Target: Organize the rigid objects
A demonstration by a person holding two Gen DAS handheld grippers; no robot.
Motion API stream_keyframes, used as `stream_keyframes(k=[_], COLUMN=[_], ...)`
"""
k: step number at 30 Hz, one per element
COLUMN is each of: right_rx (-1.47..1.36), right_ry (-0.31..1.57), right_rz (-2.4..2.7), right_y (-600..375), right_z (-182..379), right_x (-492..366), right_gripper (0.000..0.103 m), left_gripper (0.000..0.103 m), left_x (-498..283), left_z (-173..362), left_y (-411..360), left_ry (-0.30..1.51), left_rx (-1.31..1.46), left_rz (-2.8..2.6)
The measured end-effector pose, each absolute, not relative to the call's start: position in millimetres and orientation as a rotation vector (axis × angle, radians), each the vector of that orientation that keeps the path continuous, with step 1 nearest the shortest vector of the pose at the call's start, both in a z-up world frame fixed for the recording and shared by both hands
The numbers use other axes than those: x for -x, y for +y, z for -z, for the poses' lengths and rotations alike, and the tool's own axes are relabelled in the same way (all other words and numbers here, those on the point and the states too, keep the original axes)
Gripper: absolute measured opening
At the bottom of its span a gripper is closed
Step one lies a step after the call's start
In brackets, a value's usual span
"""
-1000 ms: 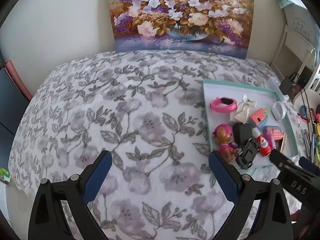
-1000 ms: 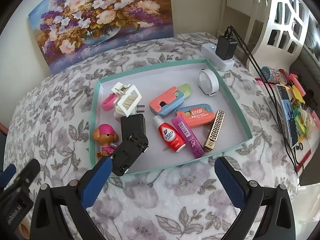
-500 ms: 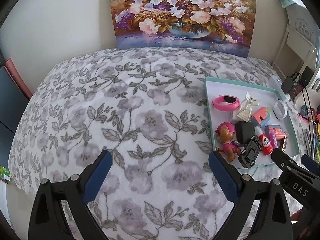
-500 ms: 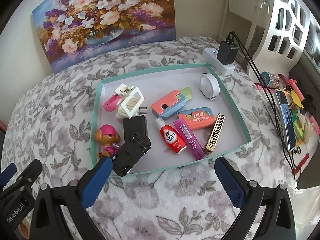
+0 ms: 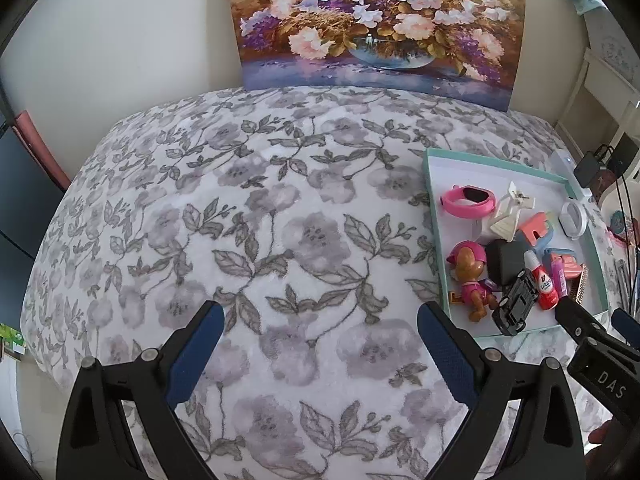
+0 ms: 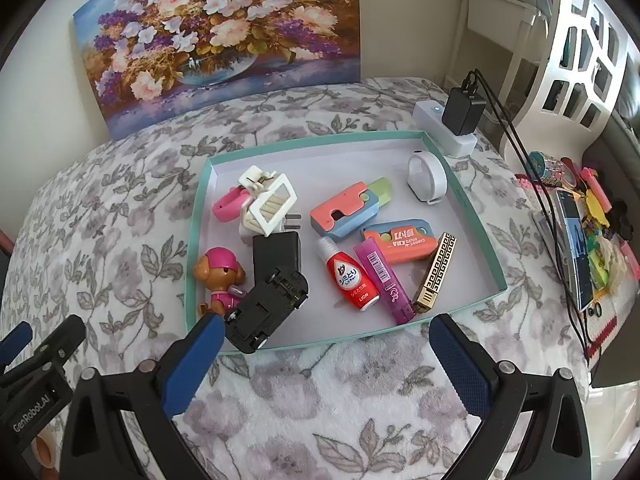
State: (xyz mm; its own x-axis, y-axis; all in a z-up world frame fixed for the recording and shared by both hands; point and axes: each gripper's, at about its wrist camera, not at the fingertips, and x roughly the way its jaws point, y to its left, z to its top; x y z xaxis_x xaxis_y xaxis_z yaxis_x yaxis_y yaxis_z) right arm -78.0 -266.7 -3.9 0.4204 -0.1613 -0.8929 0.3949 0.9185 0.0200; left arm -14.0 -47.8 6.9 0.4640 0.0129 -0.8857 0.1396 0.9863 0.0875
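Note:
A teal-rimmed shallow tray [image 6: 480,236] [image 5: 436,216] lies on a floral blanket and holds several small items: a pink-capped toy dog [image 6: 220,276] [image 5: 470,276], a black toy car [image 6: 266,308] [image 5: 516,304], a black block [image 6: 276,252], a red bottle [image 6: 352,278], a purple tube [image 6: 386,280], a gold lighter [image 6: 434,272], two orange-blue cutters [image 6: 346,208], a white clip [image 6: 270,204], a pink band [image 5: 468,201] and a white ring [image 6: 427,176]. My right gripper [image 6: 326,344] hovers open at the tray's near edge. My left gripper [image 5: 320,336] is open over bare blanket, left of the tray.
A flower painting [image 6: 216,36] leans on the back wall. A white power strip with a black charger [image 6: 460,116] and cables sits right of the tray. Beyond, a cluttered side surface [image 6: 592,240] and white shelf [image 6: 580,52]. The blanket [image 5: 240,220] is bare on the left.
Both grippers have drawn back and risen slightly, so the tray looks a bit smaller and farther. Neither gripper's opening changed, and nothing in the tray moved.

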Motion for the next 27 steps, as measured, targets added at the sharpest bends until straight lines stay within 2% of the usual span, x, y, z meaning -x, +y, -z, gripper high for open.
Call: stream_keyframes(k=[27], right_rx=[-0.236], right_ry=[1.102], right_rz=[0.349], right_y=[-266.7], right_z=[8.8], right_x=[76.4], right_gripper=[0.103], left_gripper=[0.097], left_x=[11.6], left_z=[-5.4], left_y=[-41.6], left_ry=[1.1], left_rx=[-0.137], left_rz=[0.053])
